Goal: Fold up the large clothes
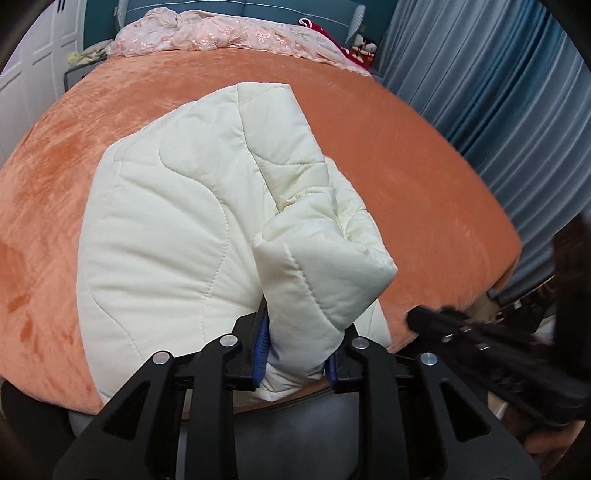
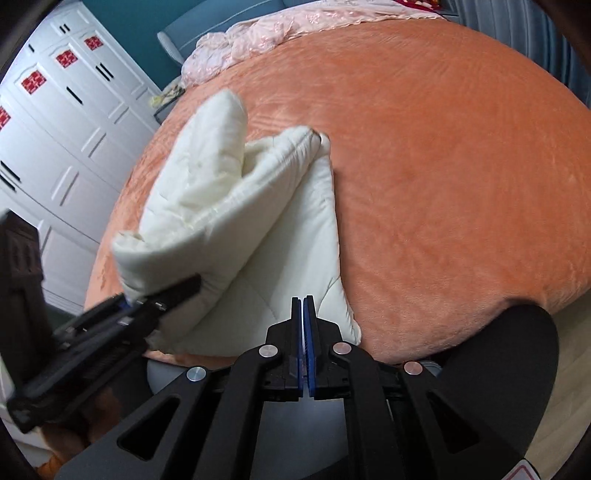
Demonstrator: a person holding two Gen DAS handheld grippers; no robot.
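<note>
A cream quilted padded garment lies partly folded on the orange bed cover, near the bed's front edge. My left gripper is shut on a thick fold of it and holds that fold lifted above the rest. In the right wrist view the garment lies left of centre, with the left gripper clamped on its raised corner. My right gripper is shut and empty, just above the garment's near right corner. It also shows blurred in the left wrist view.
A pink embroidered quilt is bunched at the head of the bed. Blue curtains hang on the right. White wardrobe doors stand on the left. The bed's front edge is close below the grippers.
</note>
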